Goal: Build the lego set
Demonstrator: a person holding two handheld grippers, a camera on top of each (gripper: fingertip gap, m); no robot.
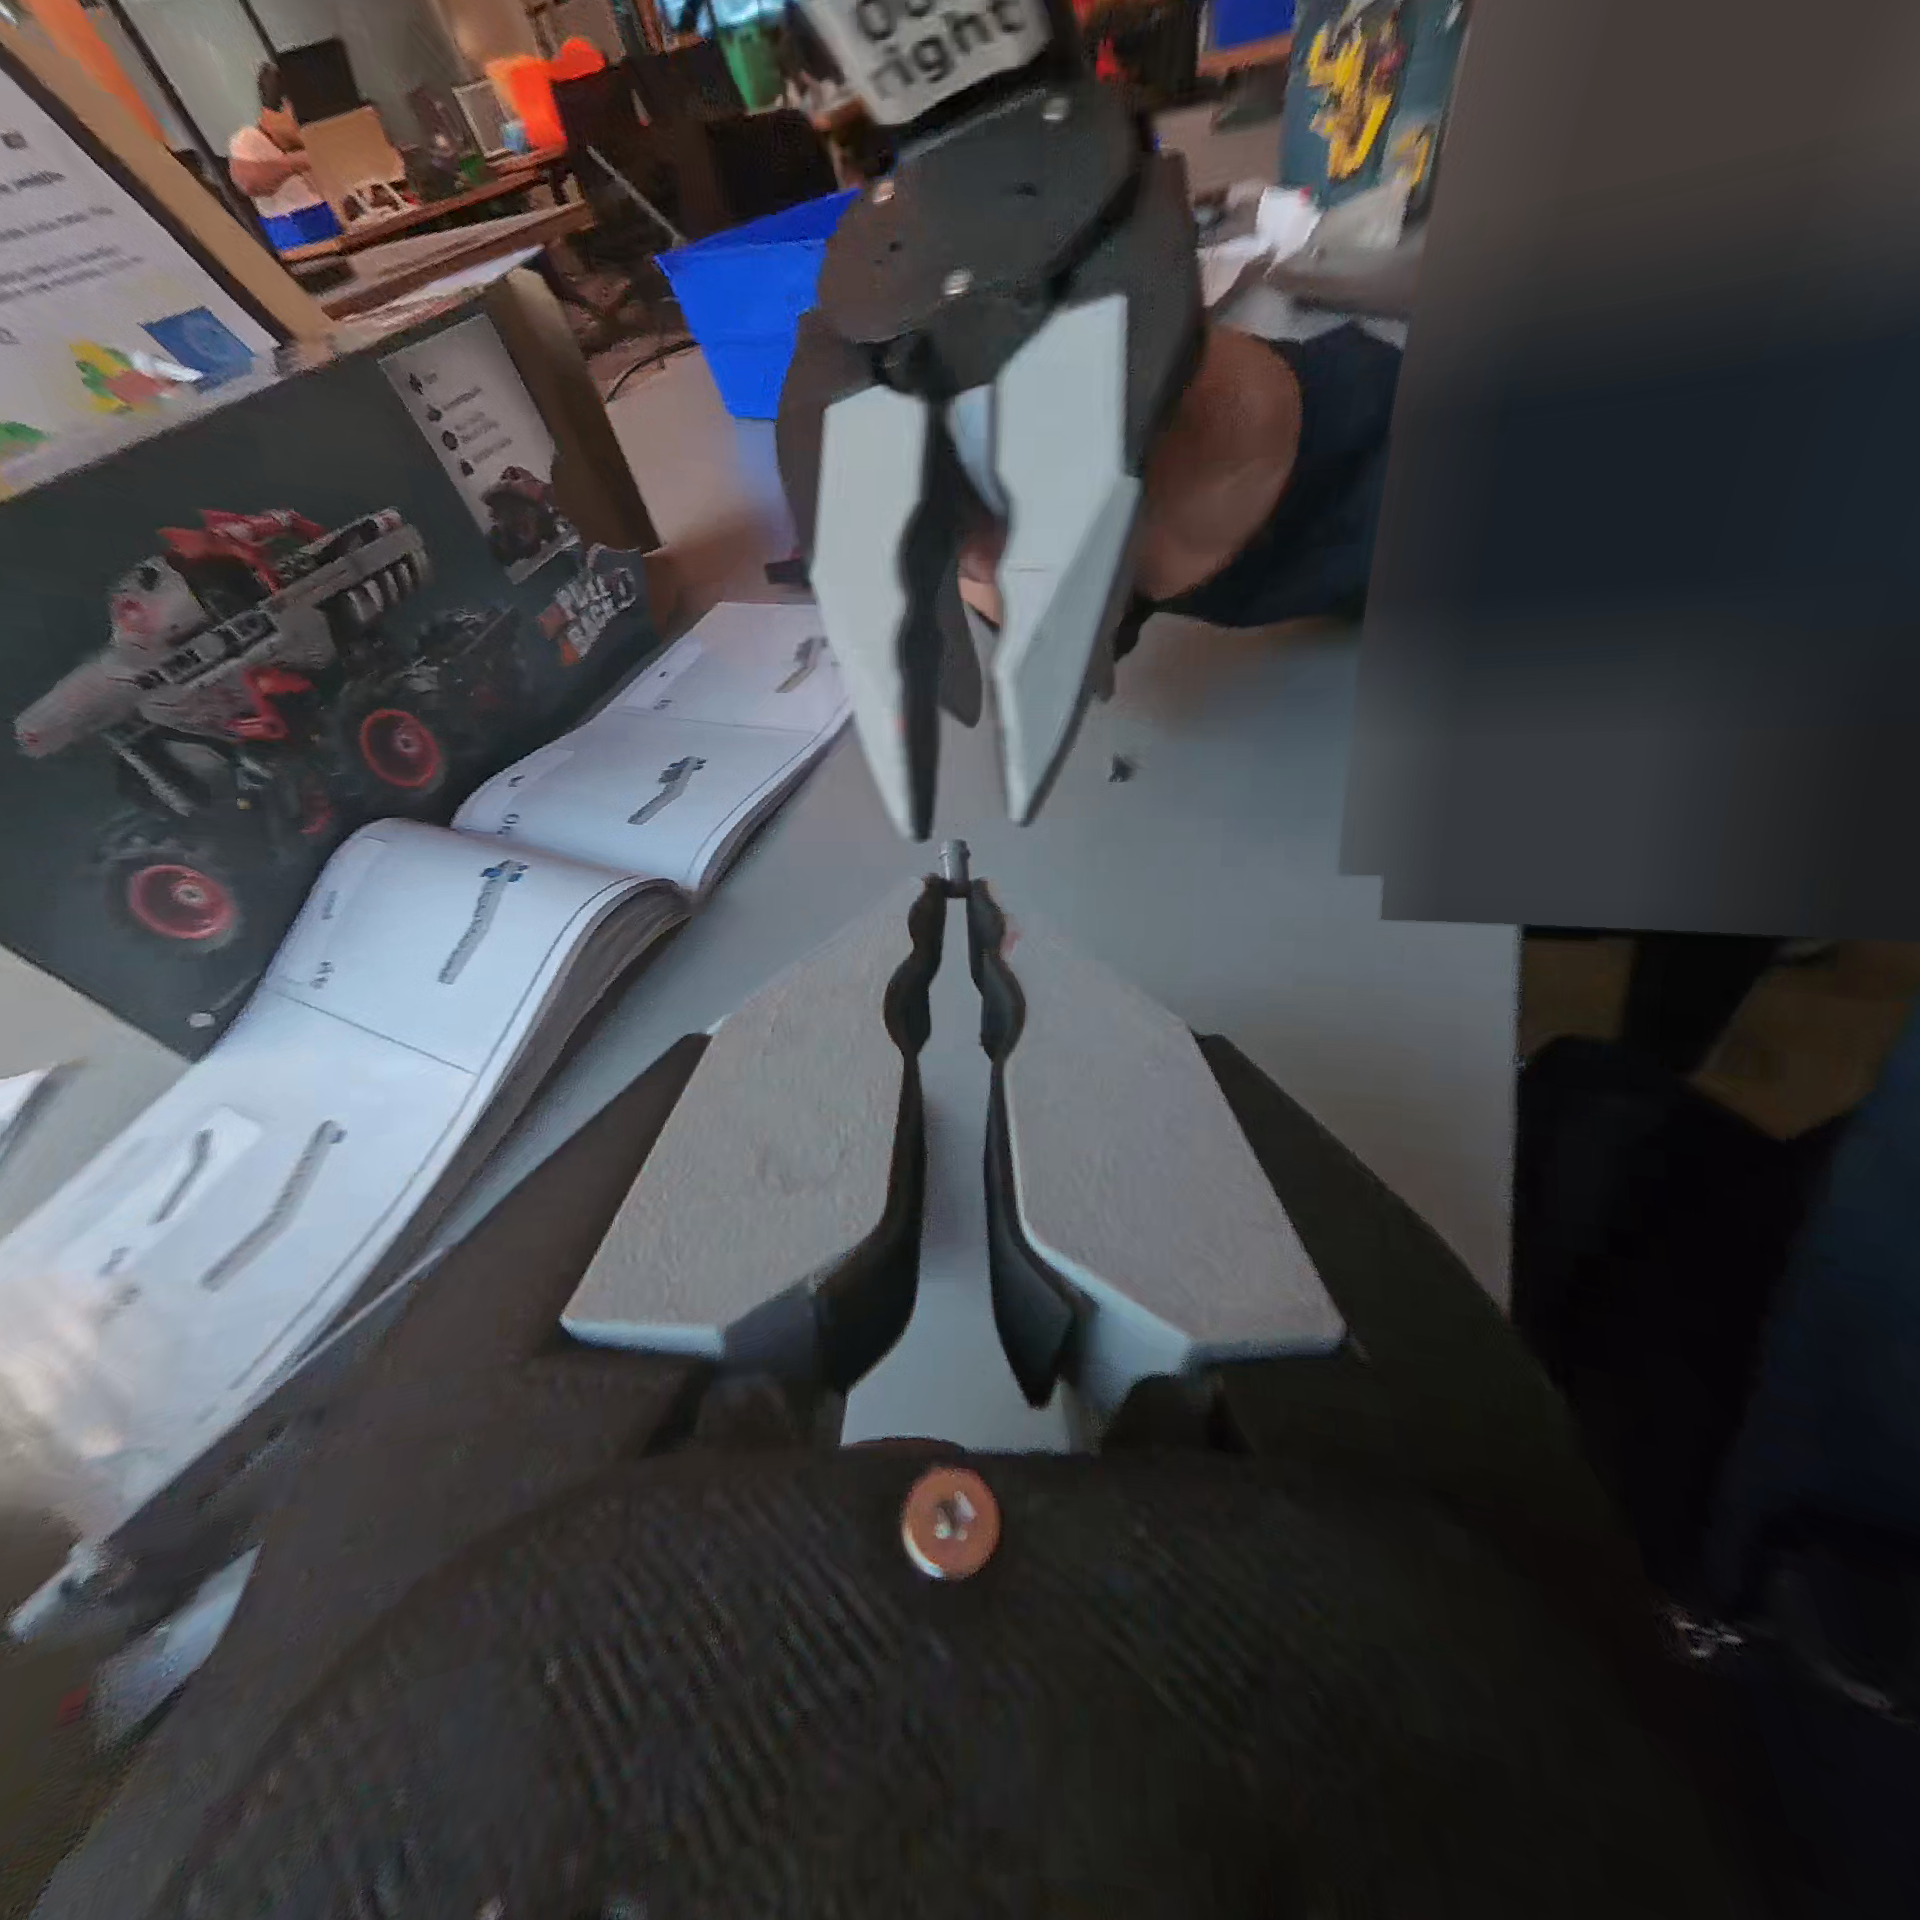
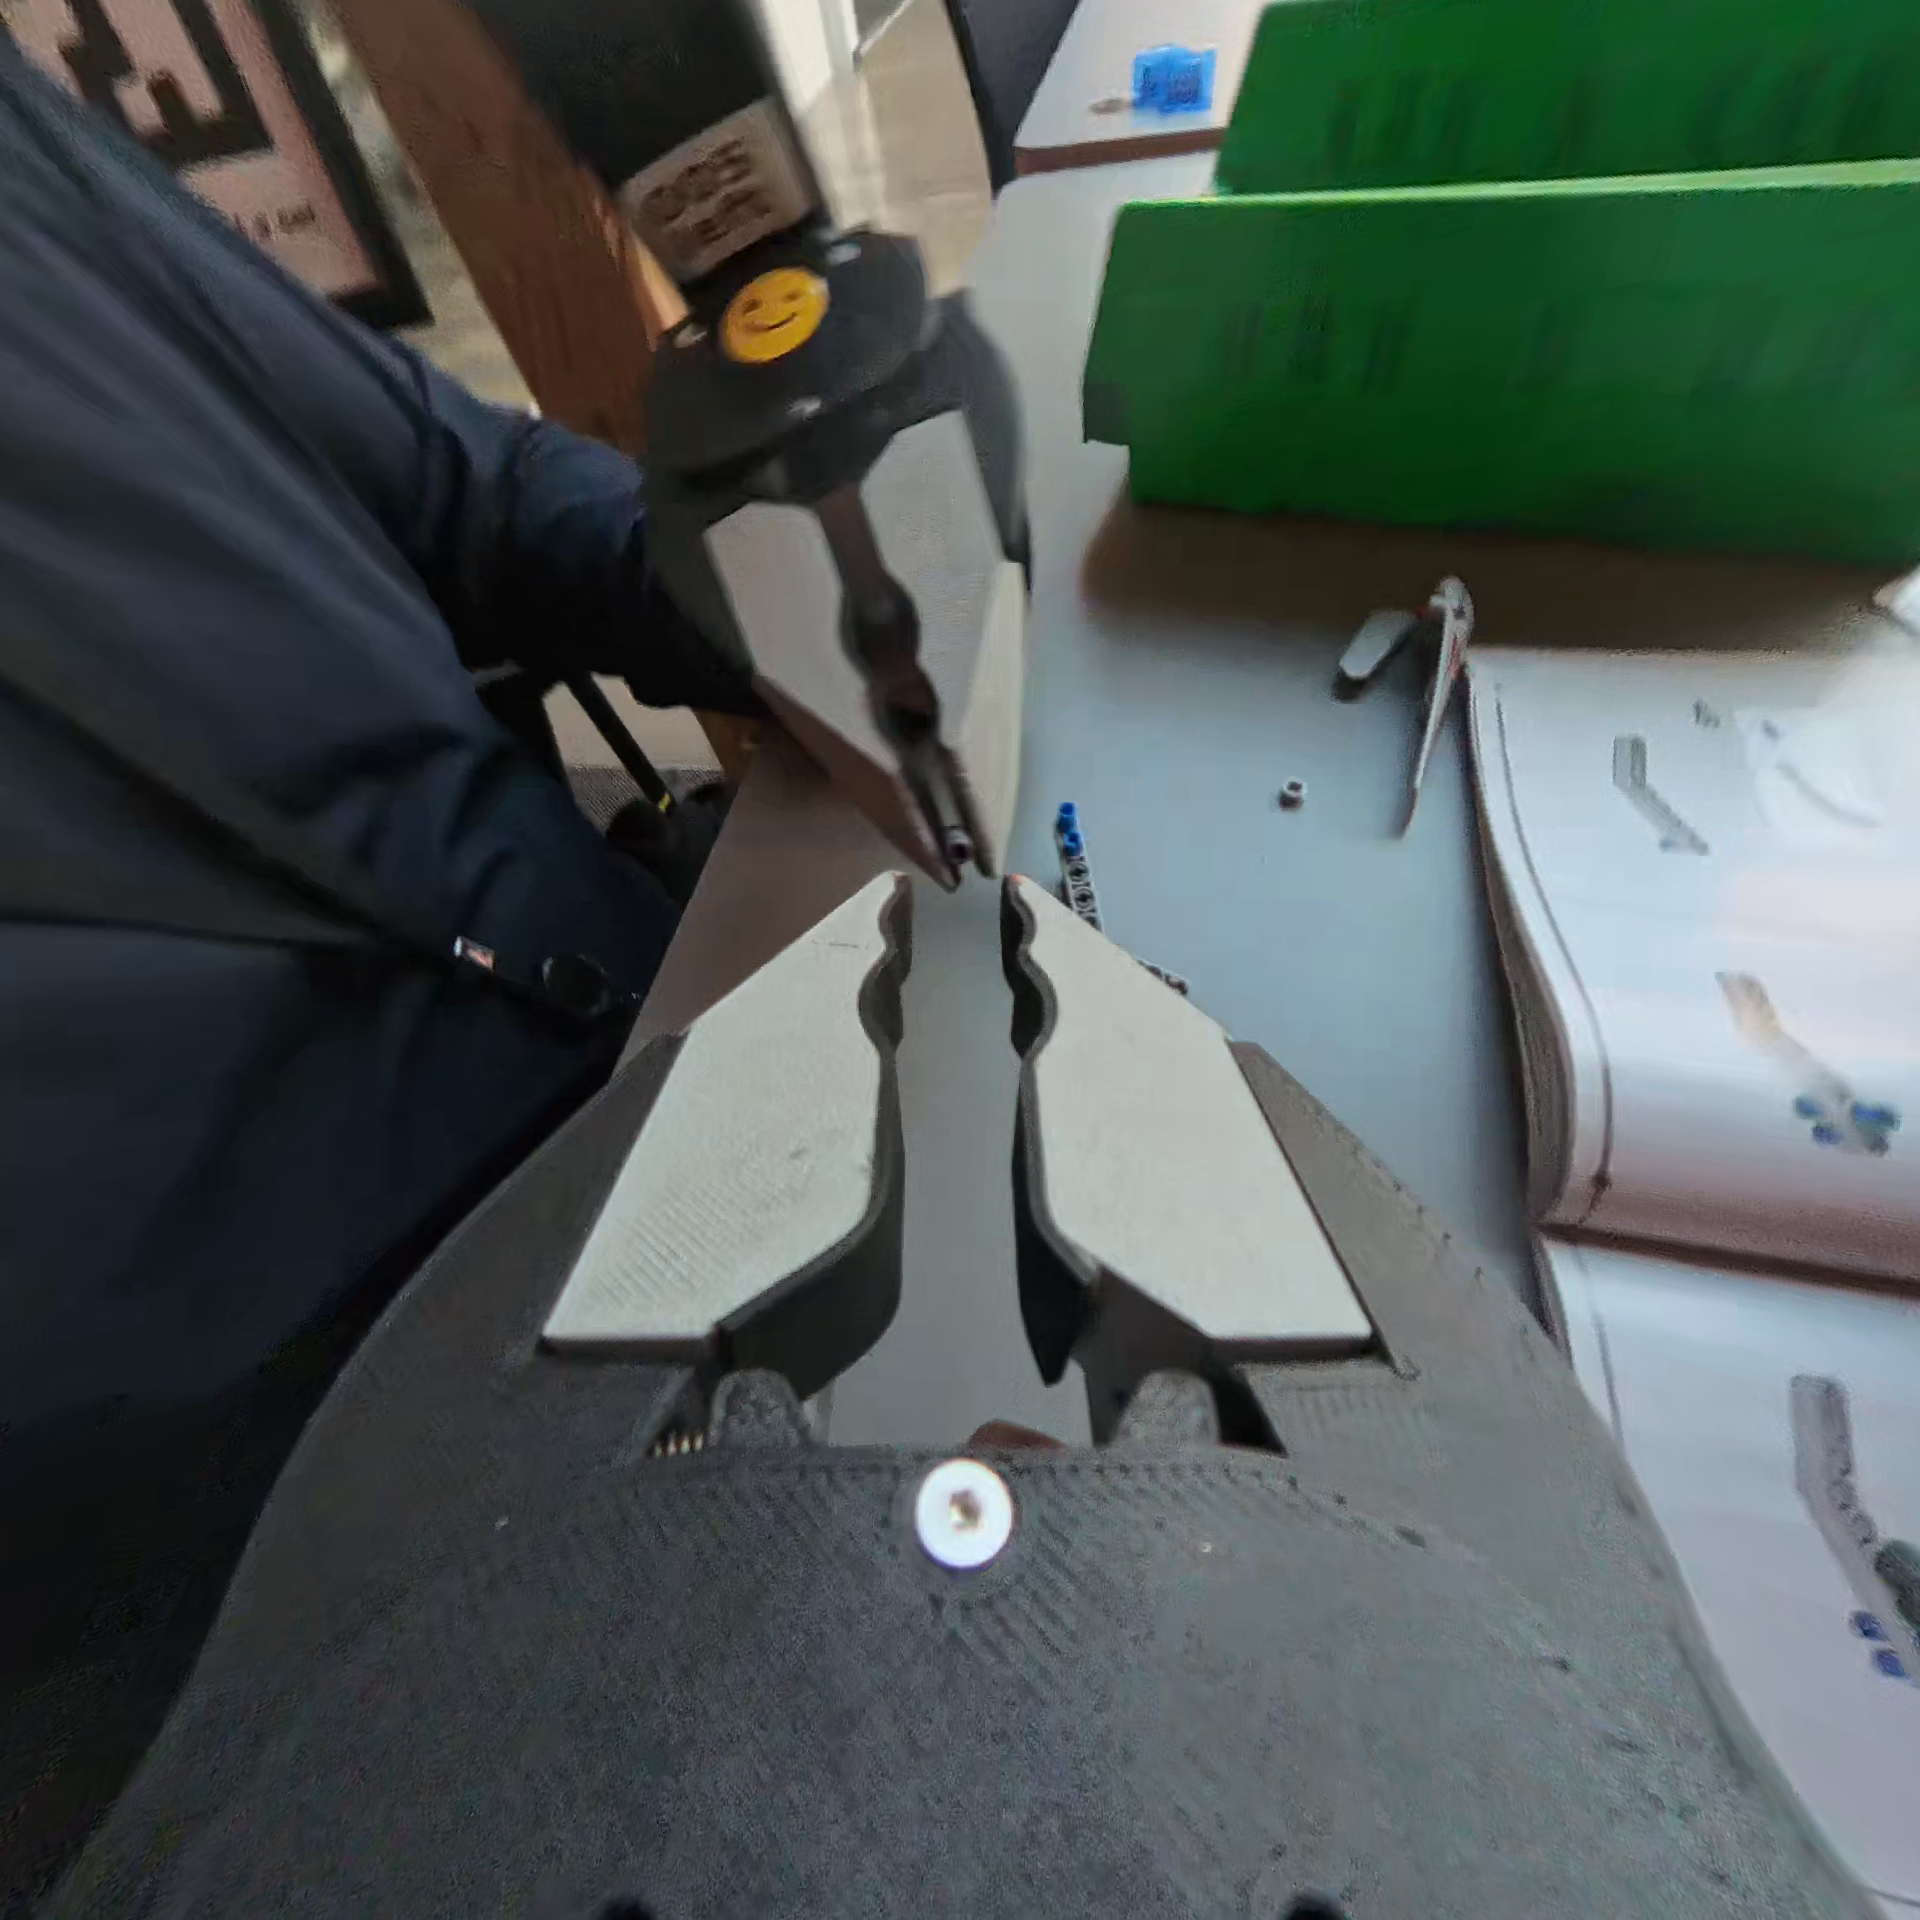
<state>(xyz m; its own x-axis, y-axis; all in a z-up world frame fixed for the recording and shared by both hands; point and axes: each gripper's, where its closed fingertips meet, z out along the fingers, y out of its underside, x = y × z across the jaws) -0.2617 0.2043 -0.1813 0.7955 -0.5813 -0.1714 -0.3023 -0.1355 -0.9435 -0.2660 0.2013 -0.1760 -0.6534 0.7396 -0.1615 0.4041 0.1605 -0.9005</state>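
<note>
My left gripper (image 1: 951, 902) is shut on a small grey pin (image 1: 953, 861) that sticks out past its tips, held above the grey table (image 1: 1195, 831). My right gripper (image 1: 971, 826) comes in from above, tip to tip with the left, open with the pin just below its gap. In the right wrist view my right gripper (image 2: 954, 885) is open and empty. The left gripper (image 2: 966, 868) points down at it with the pin (image 2: 956, 843) in its tips. A grey beam with a blue pin (image 2: 1075, 868) lies on the table just beyond.
An open instruction booklet (image 1: 468, 987) (image 2: 1714, 935) and the set's box (image 1: 260, 675) lie to one side. A small grey bush (image 2: 1291, 794) and grey parts (image 2: 1429, 665) sit near green bins (image 2: 1507, 343). A person in dark blue sits at the table edge (image 2: 260, 727). Less than 4 cm separates the two grippers' tips. The small grey bush (image 2: 1291, 794) is about equally far from each gripper, around 15 cm.
</note>
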